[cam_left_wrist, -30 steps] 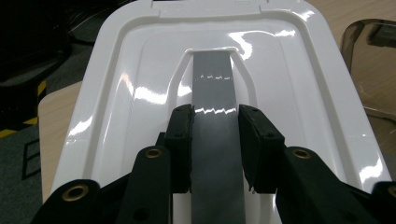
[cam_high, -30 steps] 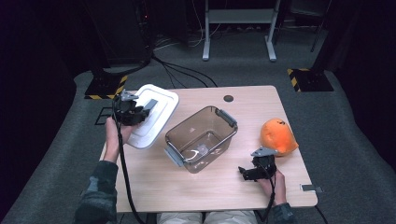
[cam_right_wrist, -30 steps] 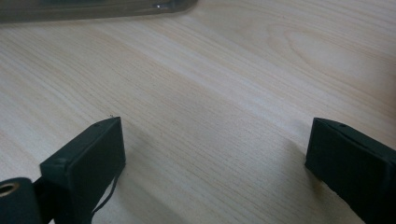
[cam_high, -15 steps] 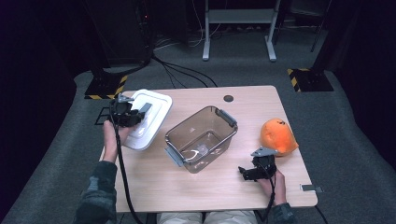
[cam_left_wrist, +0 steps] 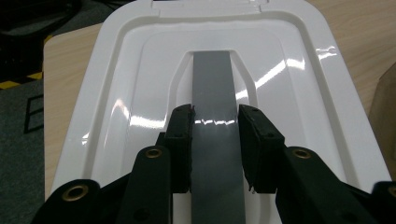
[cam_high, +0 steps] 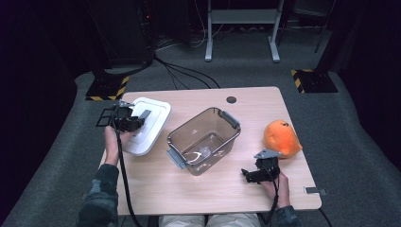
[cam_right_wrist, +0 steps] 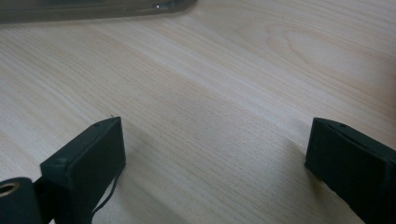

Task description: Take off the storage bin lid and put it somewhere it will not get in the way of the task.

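1. One white lid (cam_left_wrist: 215, 88) is the thing being worked on. It sits at the table's left edge, just beside the clear tub (cam_high: 203, 140), and the left gripper (cam_left_wrist: 215, 140) has its jaws pinched against both sides of the lid's grey handle strip (cam_left_wrist: 217, 154).
2. So my read is the grab is basically done. Whether the lid is lifted off the wood yet, I honestly can't tell from the high view, where the left gripper (cam_high: 126, 118) covers its near corner.
3. Left to do, I'd guess: carry the lid over and seat it on the tub, which looks empty apart from glare on the bottom.
4. The right gripper (cam_high: 257, 171) is parked low over bare table (cam_right_wrist: 224, 93) with its jaws spread wide, holding nothing. The orange plush thing (cam_high: 282, 137) sits just beyond it, untouched.
5. Hard to see: the lid's near end is cut off behind the jaws in the left gripper view, and the tub is just a sliver at the top of the right gripper view.
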`<state>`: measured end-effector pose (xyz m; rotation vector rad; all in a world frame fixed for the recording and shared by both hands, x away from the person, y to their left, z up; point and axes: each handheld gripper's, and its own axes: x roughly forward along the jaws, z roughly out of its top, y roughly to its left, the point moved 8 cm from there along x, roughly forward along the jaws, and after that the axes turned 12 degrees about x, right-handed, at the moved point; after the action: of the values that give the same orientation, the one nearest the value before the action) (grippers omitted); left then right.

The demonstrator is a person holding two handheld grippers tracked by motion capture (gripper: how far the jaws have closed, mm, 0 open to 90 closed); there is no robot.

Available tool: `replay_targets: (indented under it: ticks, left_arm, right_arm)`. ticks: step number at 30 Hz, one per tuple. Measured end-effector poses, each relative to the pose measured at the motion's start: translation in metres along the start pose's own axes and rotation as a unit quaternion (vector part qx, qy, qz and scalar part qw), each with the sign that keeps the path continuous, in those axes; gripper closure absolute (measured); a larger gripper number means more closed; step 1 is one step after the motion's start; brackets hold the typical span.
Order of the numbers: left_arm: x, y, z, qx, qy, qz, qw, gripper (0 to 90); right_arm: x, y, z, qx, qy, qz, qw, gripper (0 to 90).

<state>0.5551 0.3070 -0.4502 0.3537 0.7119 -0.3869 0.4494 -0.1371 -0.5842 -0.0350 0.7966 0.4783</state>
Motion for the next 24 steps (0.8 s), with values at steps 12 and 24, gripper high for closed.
replay_targets:
  ticks: [12,24]
  left_arm:
    - [0.017,0.003,-0.013,-0.018,0.016,-0.012,0.9996,66.3]
    - [0.029,0.001,-0.018,-0.034,0.021,-0.015,0.9991,66.3]
  right_arm:
    - [0.000,0.000,0.000,0.000,0.000,0.000,1.0000,3.9]
    - [0.000,0.000,0.000,0.000,0.000,0.000,1.0000,3.9]
